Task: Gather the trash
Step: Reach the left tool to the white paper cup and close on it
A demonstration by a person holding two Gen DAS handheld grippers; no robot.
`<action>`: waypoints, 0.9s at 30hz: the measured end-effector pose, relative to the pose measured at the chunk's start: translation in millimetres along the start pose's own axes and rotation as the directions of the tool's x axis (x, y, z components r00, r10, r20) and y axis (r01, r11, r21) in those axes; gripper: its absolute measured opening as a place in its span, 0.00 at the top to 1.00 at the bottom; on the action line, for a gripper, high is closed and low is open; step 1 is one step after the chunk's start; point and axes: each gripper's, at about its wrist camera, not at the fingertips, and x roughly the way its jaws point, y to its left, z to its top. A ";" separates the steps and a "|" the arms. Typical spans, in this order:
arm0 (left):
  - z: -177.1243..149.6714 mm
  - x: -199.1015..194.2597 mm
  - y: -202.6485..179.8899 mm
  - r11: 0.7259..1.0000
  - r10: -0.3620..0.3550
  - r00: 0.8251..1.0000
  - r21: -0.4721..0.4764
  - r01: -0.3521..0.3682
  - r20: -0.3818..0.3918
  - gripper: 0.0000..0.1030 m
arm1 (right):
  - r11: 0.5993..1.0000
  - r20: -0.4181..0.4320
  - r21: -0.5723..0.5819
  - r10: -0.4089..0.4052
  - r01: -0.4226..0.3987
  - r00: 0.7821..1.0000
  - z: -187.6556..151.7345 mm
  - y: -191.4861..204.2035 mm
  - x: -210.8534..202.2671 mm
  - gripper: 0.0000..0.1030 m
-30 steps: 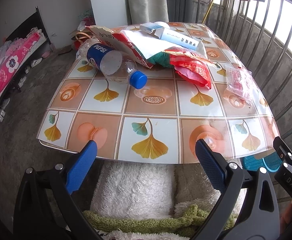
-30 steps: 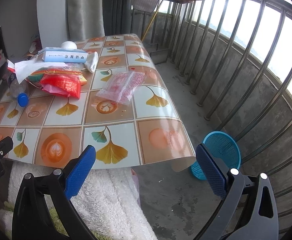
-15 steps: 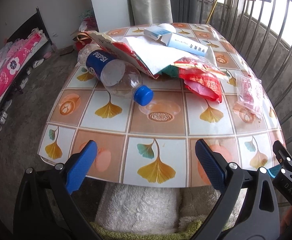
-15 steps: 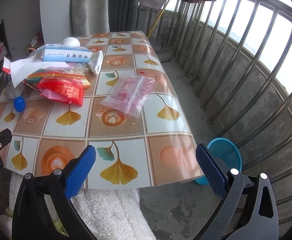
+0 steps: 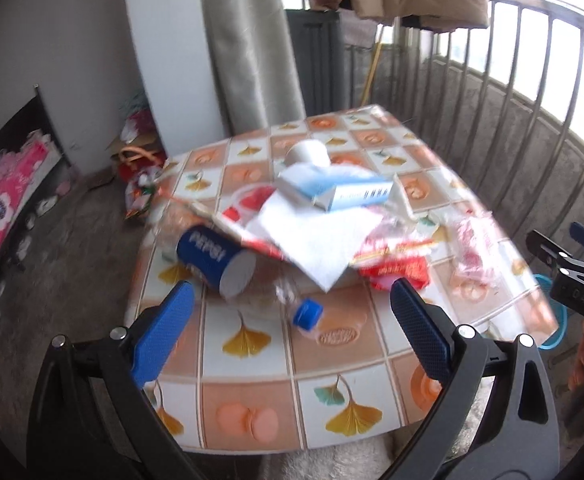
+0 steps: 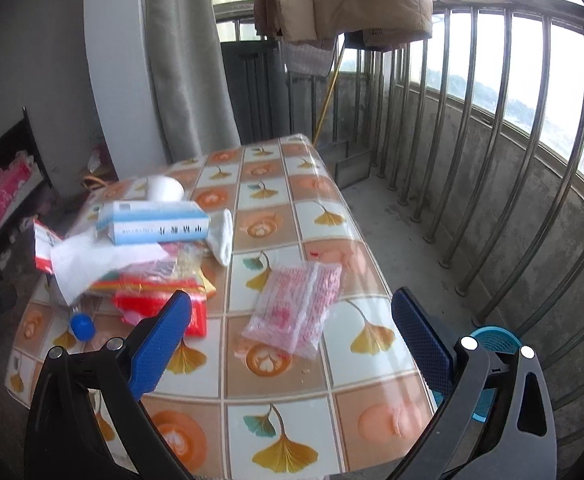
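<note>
Blue-padded fingers of the left gripper (image 5: 287,320) and right gripper (image 6: 289,332) are spread wide, holding nothing, above the near edge of the table (image 6: 292,412). The clear pink-printed bag (image 6: 294,312) lies just beyond the right gripper. The Pepsi bottle (image 5: 227,268) lies under the trash pile. The blue-white box (image 6: 153,226) tops the pile. A blue basket (image 6: 492,346) stands on the floor, right.

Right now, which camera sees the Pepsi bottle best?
The left wrist view: the Pepsi bottle lies in front, label and blue cap showing, though blurred. The right wrist view shows only its blue cap beside the trash pile.
</note>
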 end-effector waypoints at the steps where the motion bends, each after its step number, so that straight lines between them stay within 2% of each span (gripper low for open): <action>1: 6.2 -1.5 4.9 0.999 -0.040 0.999 -0.005 0.040 0.016 0.08 | 1.000 0.002 0.014 0.014 -0.014 1.000 4.8 -1.9 2.8 0.05; 3: 19.1 -1.3 16.0 0.987 -0.156 0.986 -0.028 0.157 0.055 0.08 | 0.996 -0.027 0.066 0.058 -0.056 0.998 11.8 -9.3 12.6 0.05; 5: 30.6 3.6 26.5 0.958 -0.268 0.960 -0.081 0.274 0.075 0.08 | 0.985 -0.072 0.140 0.107 -0.096 0.992 12.5 -20.2 24.2 0.05; 7: 43.5 13.1 36.5 0.935 -0.319 0.946 -0.143 0.325 0.062 0.08 | 0.970 -0.123 0.214 0.145 -0.116 0.982 11.3 -31.4 38.7 0.07; 10: 60.8 30.8 52.7 0.908 -0.338 0.939 -0.244 0.341 0.056 0.08 | 0.945 -0.186 0.294 0.200 -0.140 0.962 6.1 -46.3 59.3 0.12; 12: 72.0 43.8 62.9 0.870 -0.391 0.919 -0.305 0.388 0.055 0.08 | 0.927 -0.219 0.341 0.239 -0.155 0.946 3.4 -54.8 73.3 0.14; 15: 86.9 75.9 74.7 0.783 -0.509 0.861 -0.419 0.460 -0.006 0.09 | 0.898 -0.261 0.407 0.288 -0.166 0.921 -3.1 -64.5 92.6 0.20; 17: 97.6 103.8 81.1 0.718 -0.582 0.811 -0.508 0.476 -0.062 0.10 | 0.887 -0.288 0.433 0.305 -0.161 0.908 -7.3 -67.1 103.7 0.24; 18: 101.1 115.4 82.8 0.704 -0.597 0.797 -0.536 0.467 -0.089 0.20 | 0.886 -0.297 0.436 0.309 -0.160 0.903 -9.0 -67.0 108.6 0.25; 19: 107.4 126.3 84.3 0.699 -0.604 0.788 -0.557 0.448 -0.124 0.26 | 0.885 -0.305 0.439 0.313 -0.159 0.900 -10.4 -67.4 111.0 0.25; 21: 124.2 144.1 84.7 0.724 -0.603 0.773 -0.545 0.424 -0.200 0.29 | 0.881 -0.310 0.443 0.326 -0.168 0.893 -11.6 -69.2 114.7 0.25; 22: 134.4 152.3 83.6 0.745 -0.591 0.773 -0.524 0.413 -0.230 0.29 | 0.882 -0.313 0.439 0.329 -0.171 0.891 -11.7 -68.8 116.5 0.25; 24: 159.2 171.9 76.9 0.810 -0.538 0.786 -0.442 0.385 -0.303 0.29 | 0.885 -0.319 0.433 0.329 -0.172 0.889 -12.2 -68.6 120.6 0.25; 25: 169.3 186.2 75.2 0.834 -0.517 0.787 -0.404 0.375 -0.337 0.29 | 0.883 -0.323 0.435 0.335 -0.176 0.885 -12.6 -69.7 121.6 0.25; 27: 186.9 221.0 67.4 0.865 -0.487 0.765 -0.356 0.354 -0.422 0.27 | 0.882 -0.333 0.437 0.339 -0.175 0.880 -13.2 -71.1 126.0 0.25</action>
